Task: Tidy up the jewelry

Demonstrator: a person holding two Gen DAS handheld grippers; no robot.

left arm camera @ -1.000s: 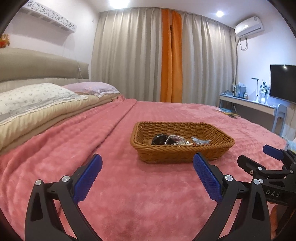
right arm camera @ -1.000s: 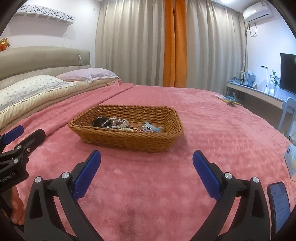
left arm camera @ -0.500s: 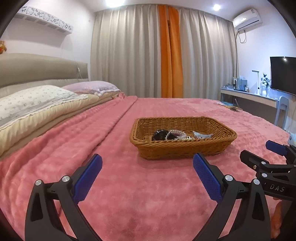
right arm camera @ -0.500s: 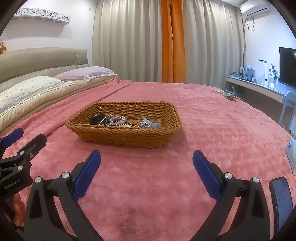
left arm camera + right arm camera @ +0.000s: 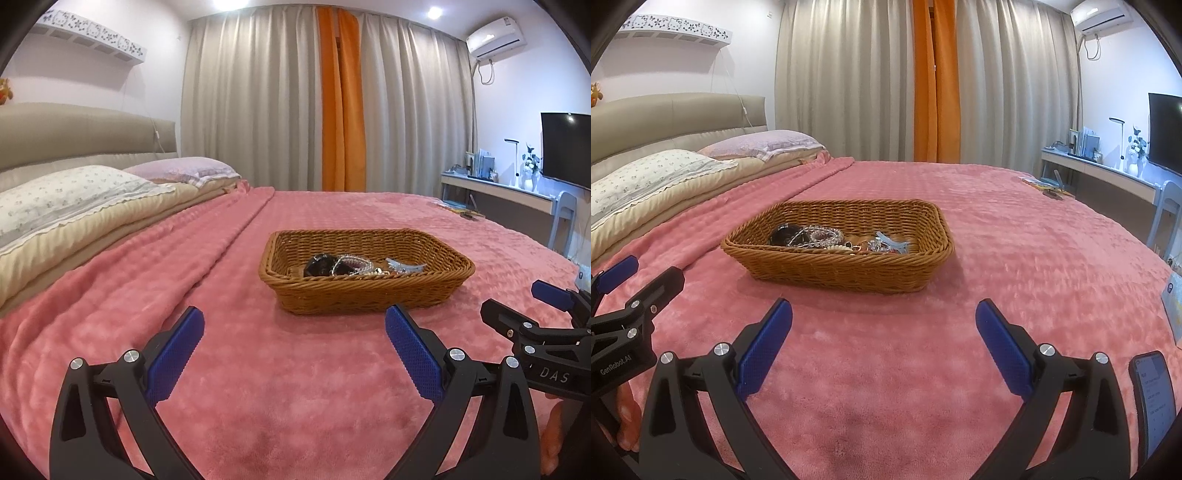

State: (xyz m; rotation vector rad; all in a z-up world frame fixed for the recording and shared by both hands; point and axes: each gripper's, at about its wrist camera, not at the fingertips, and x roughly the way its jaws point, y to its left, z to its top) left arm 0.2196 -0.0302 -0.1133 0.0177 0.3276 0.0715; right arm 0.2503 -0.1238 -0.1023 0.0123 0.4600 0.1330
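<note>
A brown wicker basket sits on the pink bedspread; it also shows in the right wrist view. Inside lies a tangle of jewelry: a dark bracelet, clear bead strands and a light blue hair clip. My left gripper is open and empty, short of the basket and a little left of it. My right gripper is open and empty, short of the basket and a little right of it. Each gripper shows at the edge of the other's view.
Pillows and a padded headboard lie at the left. Curtains hang behind the bed. A desk and a TV stand at the right. A phone lies on the bed by my right gripper.
Both views have levelled and shifted slightly; the basket sits a little higher and nearer in the right wrist view. Both grippers stay open and empty.
</note>
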